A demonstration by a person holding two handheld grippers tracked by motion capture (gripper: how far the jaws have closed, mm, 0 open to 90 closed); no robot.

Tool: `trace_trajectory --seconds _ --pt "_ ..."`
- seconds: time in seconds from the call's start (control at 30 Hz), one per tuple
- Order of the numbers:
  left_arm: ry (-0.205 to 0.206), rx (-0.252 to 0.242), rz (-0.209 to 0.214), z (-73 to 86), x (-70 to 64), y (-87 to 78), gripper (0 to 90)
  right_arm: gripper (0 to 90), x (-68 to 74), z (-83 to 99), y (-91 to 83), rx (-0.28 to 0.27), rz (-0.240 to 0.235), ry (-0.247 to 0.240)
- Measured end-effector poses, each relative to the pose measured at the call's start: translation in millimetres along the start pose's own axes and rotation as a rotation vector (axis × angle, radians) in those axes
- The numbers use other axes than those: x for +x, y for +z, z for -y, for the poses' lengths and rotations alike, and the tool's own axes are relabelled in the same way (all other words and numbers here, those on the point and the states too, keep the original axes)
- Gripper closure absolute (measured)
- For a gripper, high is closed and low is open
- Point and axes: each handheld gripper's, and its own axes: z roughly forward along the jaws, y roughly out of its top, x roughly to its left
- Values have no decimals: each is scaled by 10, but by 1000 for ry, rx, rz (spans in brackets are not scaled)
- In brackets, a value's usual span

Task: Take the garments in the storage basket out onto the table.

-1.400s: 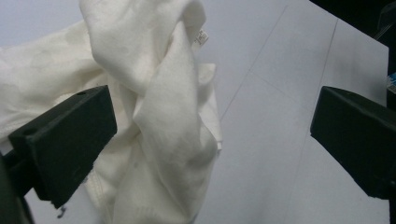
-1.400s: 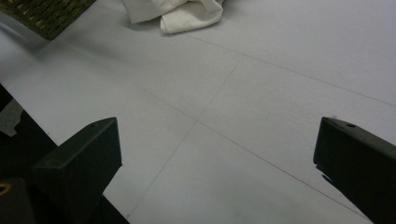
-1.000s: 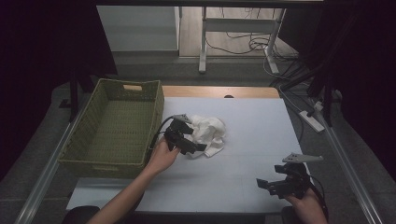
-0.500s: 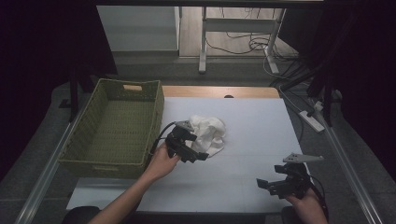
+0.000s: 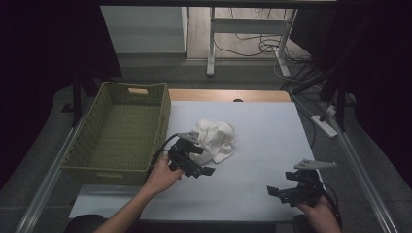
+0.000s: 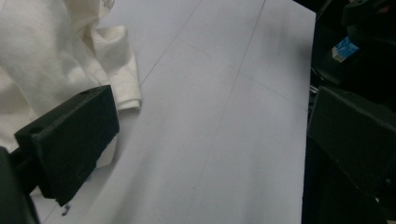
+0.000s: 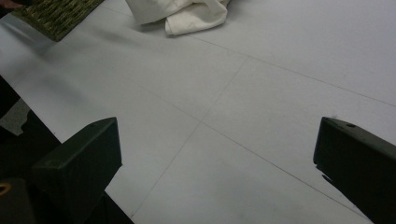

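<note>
Jaws spread on the left gripper [image 5: 195, 162], just beside the crumpled white cloth [image 5: 216, 139] mid-table; right gripper [image 5: 291, 189], also spread, hovers near the table's near-right corner.

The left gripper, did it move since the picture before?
Yes. The left gripper has drawn back toward the person, off the white cloth, judged against the green basket beside it, and its jaws stand open.
</note>
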Motion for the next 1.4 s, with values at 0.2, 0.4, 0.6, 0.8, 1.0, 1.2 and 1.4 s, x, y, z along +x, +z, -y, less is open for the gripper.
trace_trajectory --seconds 0.2,0.4,0.6,0.8,1.0,1.2,1.4 --pt "-10 -25 8 62 -34 -68 13 12 -2 0 0 0 -1 0" --pt "-14 -29 0 130 -77 -117 13 12 2 0 0 1 -1 -1" --pt "-40 -37 26 214 -96 -148 11 12 4 0 1 -1 -1 -2" --pt "-41 -35 47 284 -131 -174 9 12 3 0 3 0 -2 -3" --pt "-36 -28 65 350 -191 -205 9 12 3 -1 3 4 -3 -3" --pt "-44 -37 79 437 -238 -269 9 12 5 -1 5 4 -2 -3" --pt "-40 -41 68 524 -313 -359 9 12 3 -3 7 8 -3 -5"
